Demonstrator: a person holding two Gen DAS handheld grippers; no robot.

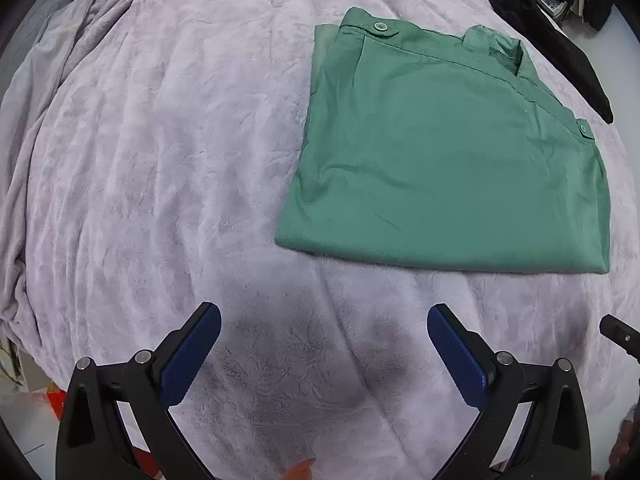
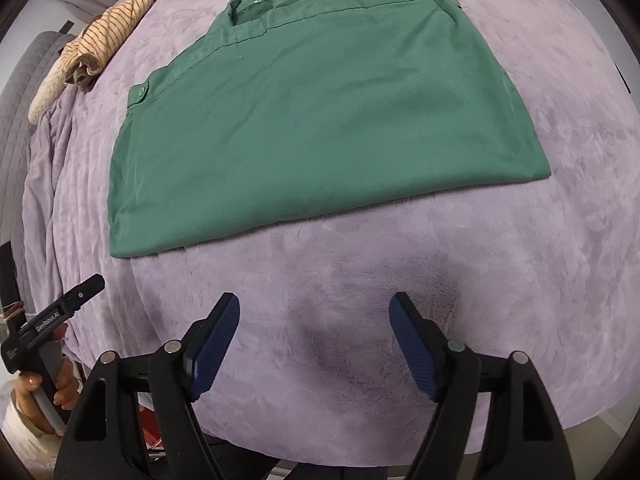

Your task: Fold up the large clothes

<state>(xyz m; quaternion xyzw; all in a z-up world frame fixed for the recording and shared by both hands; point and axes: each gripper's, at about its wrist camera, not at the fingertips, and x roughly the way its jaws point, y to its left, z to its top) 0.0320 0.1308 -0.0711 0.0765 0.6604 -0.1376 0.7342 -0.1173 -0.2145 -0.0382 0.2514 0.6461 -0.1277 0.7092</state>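
Note:
A green shirt [image 1: 448,160] lies folded into a flat rectangle on a lilac plush blanket [image 1: 180,160], collar and buttoned shoulder tabs at its far edge. It also shows in the right wrist view [image 2: 320,120]. My left gripper [image 1: 324,320] is open and empty, above the blanket, short of the shirt's near left corner. My right gripper [image 2: 314,308] is open and empty, above the blanket just before the shirt's near edge. The left gripper's body [image 2: 60,312] shows at the left of the right wrist view. A tip of the right gripper [image 1: 618,334] shows in the left wrist view.
A striped beige cloth [image 2: 100,40] lies bunched at the far left of the blanket [image 2: 520,280]. A black garment [image 1: 560,40] lies at the far right beside the shirt. The bed's near edge drops off just behind my grippers.

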